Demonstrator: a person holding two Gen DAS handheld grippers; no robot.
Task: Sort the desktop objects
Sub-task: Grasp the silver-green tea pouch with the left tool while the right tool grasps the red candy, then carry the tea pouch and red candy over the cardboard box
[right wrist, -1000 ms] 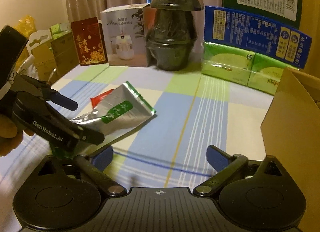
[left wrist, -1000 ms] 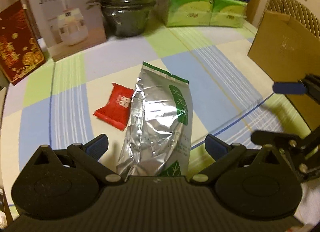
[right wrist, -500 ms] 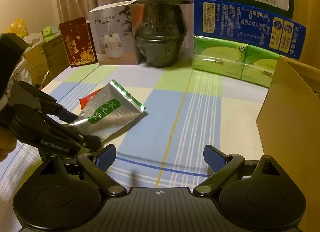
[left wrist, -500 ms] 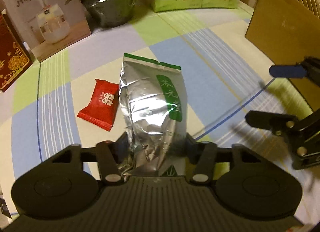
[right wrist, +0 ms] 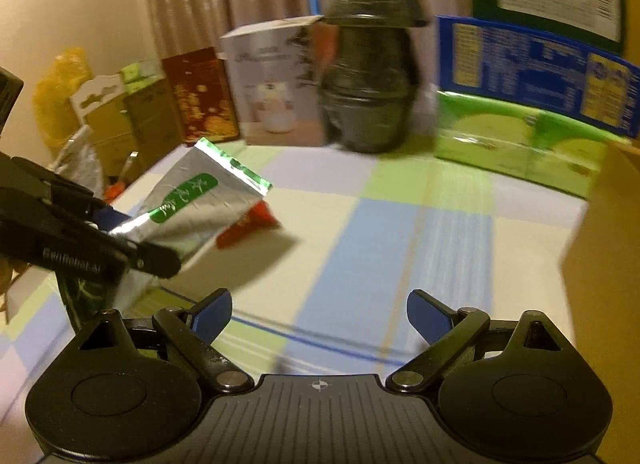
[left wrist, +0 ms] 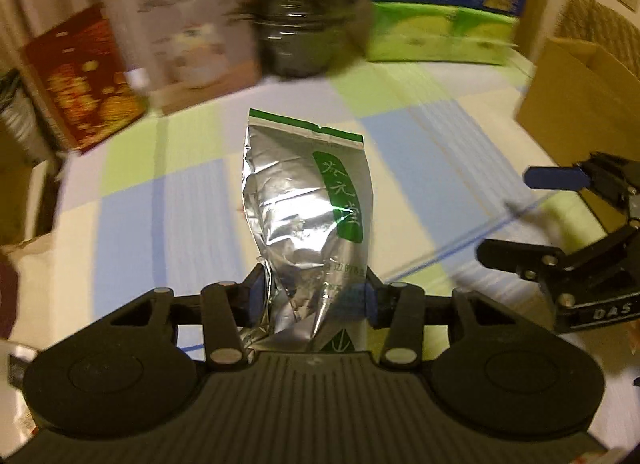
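the left gripper (left wrist: 316, 296) is closing on the lower end of the foil pouch (left wrist: 304, 200), its jaws narrow and the pads already pressing into the crumpled foil on both sides. the pouch is standing out ahead of the fingers, and in the right wrist view it is hanging clear above the checked tablecloth (right wrist: 400, 232), its sealed green edge pointing toward the boxes at the back. so the step in hand looks like the lift of the pouch, the first part of carrying it to where it belongs.

the red sachet (right wrist: 248, 224) is lying on the cloth just beyond the raised pouch, untouched. the right gripper (right wrist: 320, 314) is waiting with its jaws wide and nothing between them, low over the cloth.

a cardboard box (left wrist: 576, 100) is standing open at the right edge of the table, and it seems the likely place for sorted things, though that is a guess. the next move is probably calling for a firm hold, since the grip is only on one end and the foil is slippery, then a carry across to the box with the pouch kept high enough to clear its near wall. the sachet is being left for a later pick.
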